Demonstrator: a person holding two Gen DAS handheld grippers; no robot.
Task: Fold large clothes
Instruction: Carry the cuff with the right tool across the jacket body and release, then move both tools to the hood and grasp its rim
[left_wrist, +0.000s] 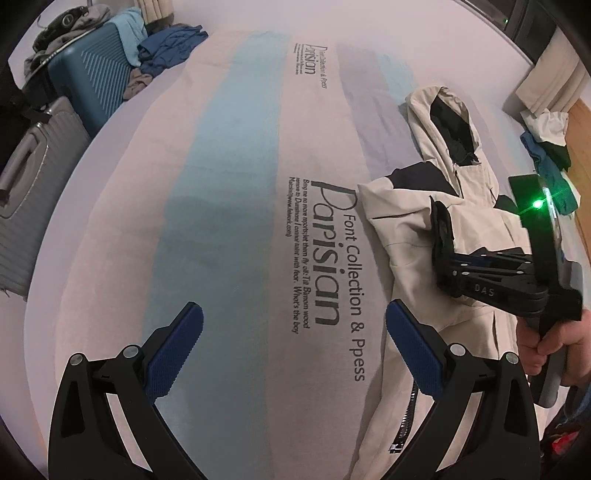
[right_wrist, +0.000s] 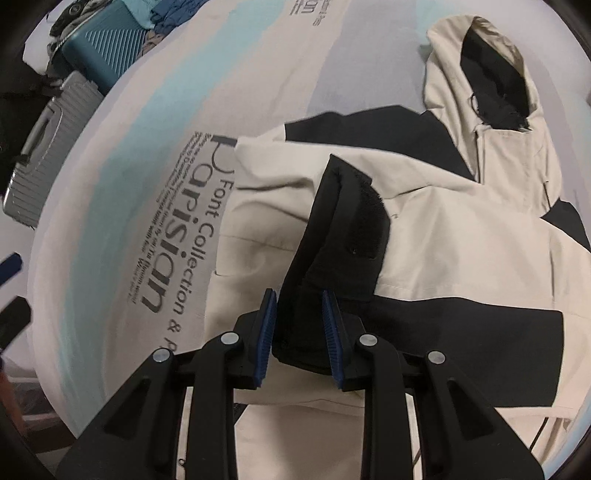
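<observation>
A cream and black hooded jacket (left_wrist: 406, 229) (right_wrist: 461, 251) lies on the printed bed sheet (left_wrist: 240, 184), its hood (left_wrist: 443, 118) (right_wrist: 491, 74) toward the far side. My right gripper (right_wrist: 299, 295) is shut on the black sleeve cuff (right_wrist: 347, 229), which stands up between its blue pads above the jacket's chest. In the left wrist view the same cuff (left_wrist: 441, 221) hangs from that gripper, with a hand (left_wrist: 546, 343) on its handle. My left gripper (left_wrist: 295, 306) is open over bare sheet, just left of the jacket's zipper edge (left_wrist: 404, 424), nothing between its fingers.
A teal suitcase (left_wrist: 92, 74) and a grey suitcase (left_wrist: 26, 177) stand off the bed's far left edge. Blue clothes (left_wrist: 170, 48) are heaped at the far left corner. More clothes (left_wrist: 550, 155) lie at the right edge beside a wooden floor.
</observation>
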